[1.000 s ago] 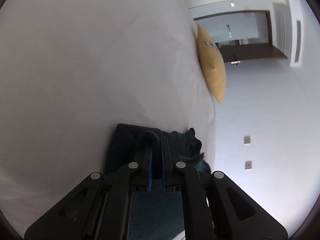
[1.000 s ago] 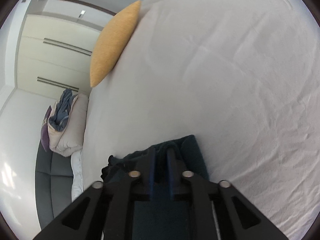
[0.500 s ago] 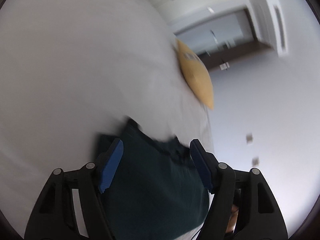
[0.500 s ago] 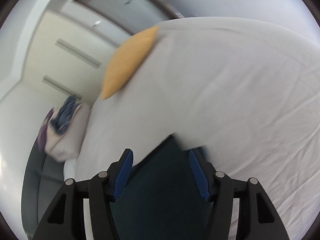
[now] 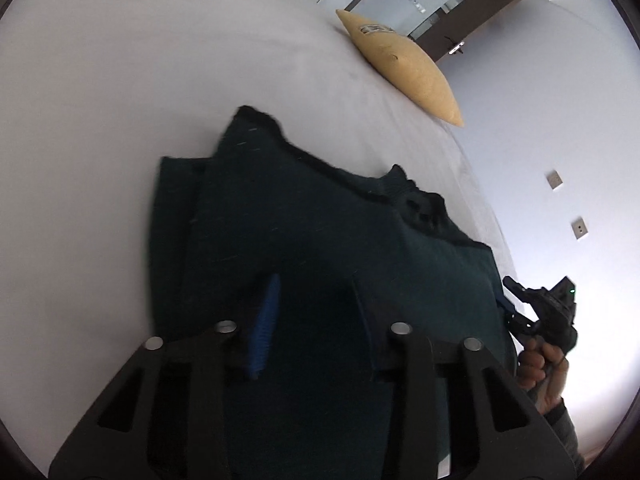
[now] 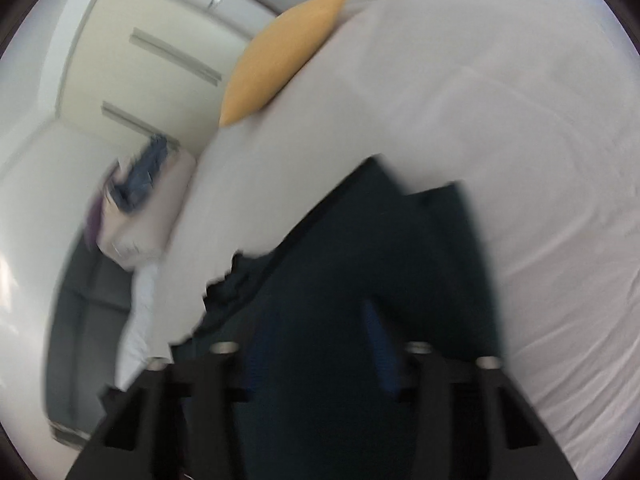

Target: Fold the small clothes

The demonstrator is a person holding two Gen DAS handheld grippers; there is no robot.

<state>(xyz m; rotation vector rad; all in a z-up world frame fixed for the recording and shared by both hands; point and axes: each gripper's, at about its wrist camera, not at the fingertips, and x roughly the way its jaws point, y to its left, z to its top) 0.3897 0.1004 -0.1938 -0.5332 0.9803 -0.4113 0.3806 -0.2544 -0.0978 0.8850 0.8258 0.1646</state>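
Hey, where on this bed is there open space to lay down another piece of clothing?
The white bedsheet lies bare between the dark green folded garment and the yellow cushion, and also on the sheet beyond the garment. It is crowded at the near edge, where both claws sit over the garment.

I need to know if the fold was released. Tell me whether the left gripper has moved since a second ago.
Yes. The left gripper has pulled back from the dark garment, away from the yellow pillow. Its jaws, earlier shut on the cloth, opened and have just been closing, with nothing between them.
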